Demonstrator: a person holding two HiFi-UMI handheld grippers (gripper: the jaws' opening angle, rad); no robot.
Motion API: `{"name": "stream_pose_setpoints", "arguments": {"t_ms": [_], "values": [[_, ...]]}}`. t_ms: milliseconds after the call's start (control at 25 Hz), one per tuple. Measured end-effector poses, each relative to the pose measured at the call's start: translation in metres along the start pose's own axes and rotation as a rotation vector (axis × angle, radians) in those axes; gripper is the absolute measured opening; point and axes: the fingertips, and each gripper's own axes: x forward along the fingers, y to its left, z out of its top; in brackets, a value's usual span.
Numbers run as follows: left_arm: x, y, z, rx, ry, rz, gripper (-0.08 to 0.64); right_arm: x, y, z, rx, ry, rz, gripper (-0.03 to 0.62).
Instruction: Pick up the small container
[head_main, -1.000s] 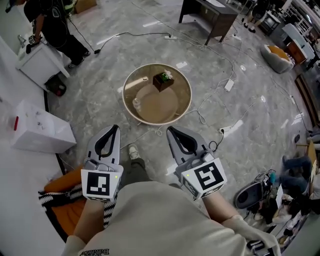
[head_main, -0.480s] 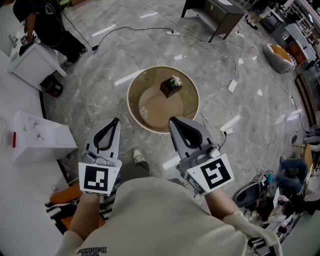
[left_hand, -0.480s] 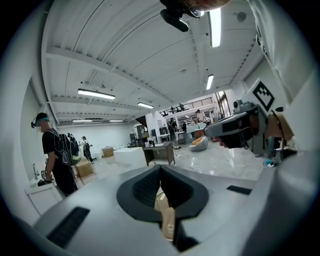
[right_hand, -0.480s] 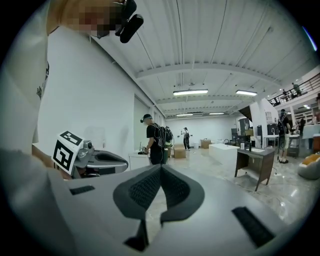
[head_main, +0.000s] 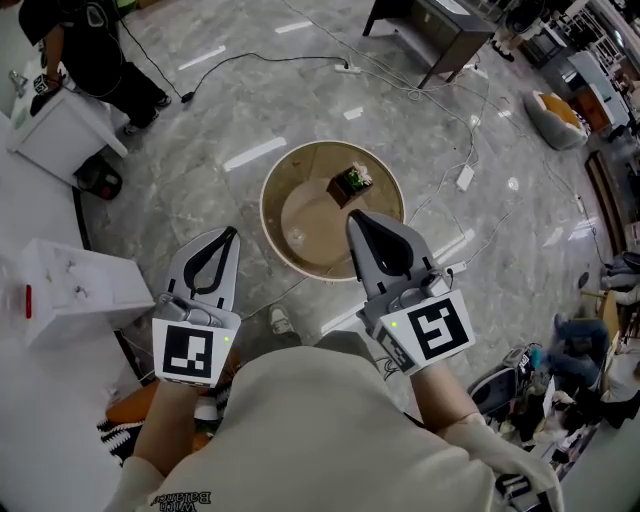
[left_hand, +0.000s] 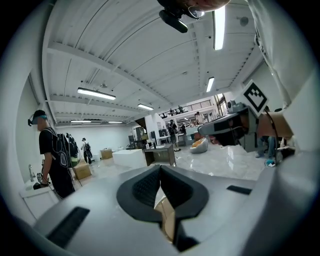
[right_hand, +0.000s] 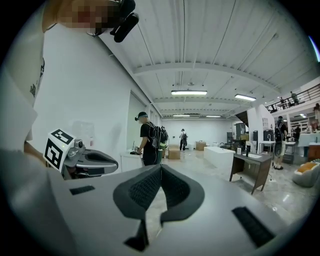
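The small clear container (head_main: 296, 238) stands on the round tan table (head_main: 300, 165) in the middle of the head view, near the table's lower left edge. It is apart from a dark box holding a green plant (head_main: 350, 184), which sits toward the upper right. The left hand-held gripper (head_main: 232, 233) is lower left of the table. The right hand-held gripper (head_main: 356, 216) overlaps the table's lower right in the frame. Both have jaws together, empty.

A round tan table (head_main: 318, 222) stands on the grey marble floor (head_main: 210, 120). On it, a dark planter box (head_main: 350, 186) sits at one o'clock and a small clear container (head_main: 296, 238) at eight.
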Motion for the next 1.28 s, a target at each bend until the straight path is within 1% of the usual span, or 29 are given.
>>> {"name": "stream_pose_setpoints", "arguments": {"t_ms": [160, 360, 440, 520, 720, 840, 880, 1000, 1080, 1200, 1280], "values": [[0.006, 0.009, -0.001, 0.002, 0.001, 0.001, 0.006, 0.007, -0.01, -0.006, 0.008, 0.025, -0.027, -0.003], [0.021, 0.002, -0.002, 0.007, 0.012, -0.006, 0.007, 0.008, -0.029, -0.017, 0.04, 0.035, -0.041, -0.003], [0.028, -0.001, -0.003, 0.015, 0.018, 0.011, 0.008, 0.01, -0.033, -0.021, 0.043, 0.042, -0.03, -0.003], [0.034, -0.008, -0.004, 0.007, 0.025, 0.016, 0.008, 0.011, -0.035, -0.025, 0.04, 0.053, -0.01, -0.003], [0.047, -0.022, -0.004, -0.061, 0.024, -0.005, 0.008, 0.011, -0.044, -0.034, 0.044, 0.07, 0.026, -0.003], [0.06, -0.023, -0.007, -0.041, 0.018, 0.015, 0.009, 0.015, -0.054, -0.043, 0.044, 0.082, 0.031, -0.005], [0.065, -0.024, -0.009, -0.035, 0.019, 0.01, 0.016, 0.017, -0.058, -0.046, 0.043, 0.088, 0.032, -0.003], [0.085, -0.034, -0.018, -0.046, 0.034, -0.055, 0.087, 0.026, -0.066, -0.057, 0.045, 0.103, 0.04, -0.005], [0.099, -0.04, -0.026, -0.038, 0.037, -0.092, 0.128, 0.031, -0.068, -0.063, 0.053, 0.114, 0.049, -0.004], [0.121, -0.046, -0.036, -0.014, 0.011, -0.119, 0.213, 0.041, -0.068, -0.075, 0.061, 0.125, 0.071, -0.004], [0.132, -0.048, -0.04, -0.016, -0.022, -0.118, 0.241, 0.047, -0.067, -0.084, 0.068, 0.133, 0.085, -0.005]]}}
